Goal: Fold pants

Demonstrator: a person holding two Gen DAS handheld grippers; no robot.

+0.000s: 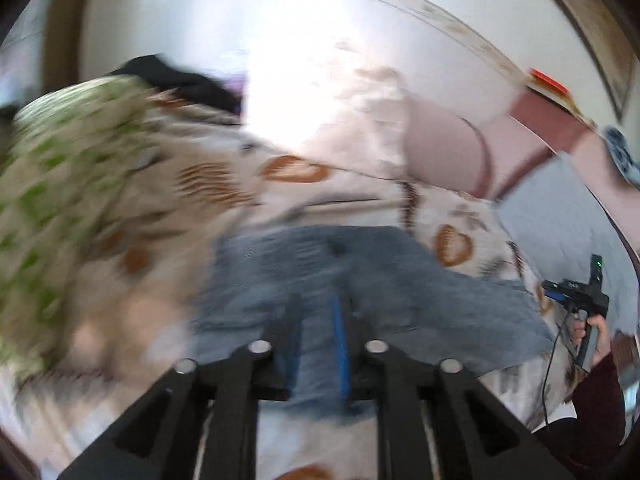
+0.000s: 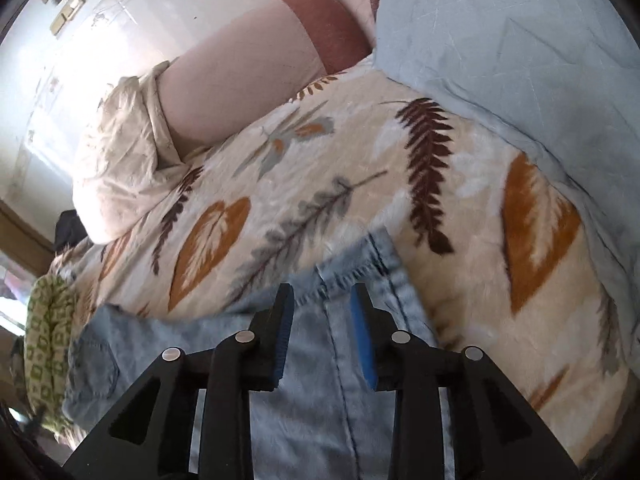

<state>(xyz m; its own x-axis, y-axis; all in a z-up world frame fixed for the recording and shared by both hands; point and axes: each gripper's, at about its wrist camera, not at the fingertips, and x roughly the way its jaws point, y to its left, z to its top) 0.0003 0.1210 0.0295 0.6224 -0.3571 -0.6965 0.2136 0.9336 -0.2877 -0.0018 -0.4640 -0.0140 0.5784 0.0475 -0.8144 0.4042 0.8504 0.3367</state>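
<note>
Light blue jeans (image 1: 360,280) lie spread on a leaf-print blanket (image 1: 224,184) on a bed. My left gripper (image 1: 316,308) hovers over the jeans with its blue-padded jaws a little apart and nothing between them; the view is motion-blurred. In the right wrist view the jeans (image 2: 320,360) lie below my right gripper (image 2: 322,300), whose jaws are open above the hem end of a leg (image 2: 372,256). A back pocket (image 2: 94,364) shows at lower left. The right gripper (image 1: 576,292) also shows in a hand at the right of the left wrist view.
A pink pillow (image 2: 240,76) and a cream garment (image 2: 124,152) lie at the head of the blanket (image 2: 480,208). A pale blue quilt (image 2: 520,60) lies at right. A green-patterned cloth (image 1: 60,184) is at left, with dark clothing (image 1: 180,80) behind it.
</note>
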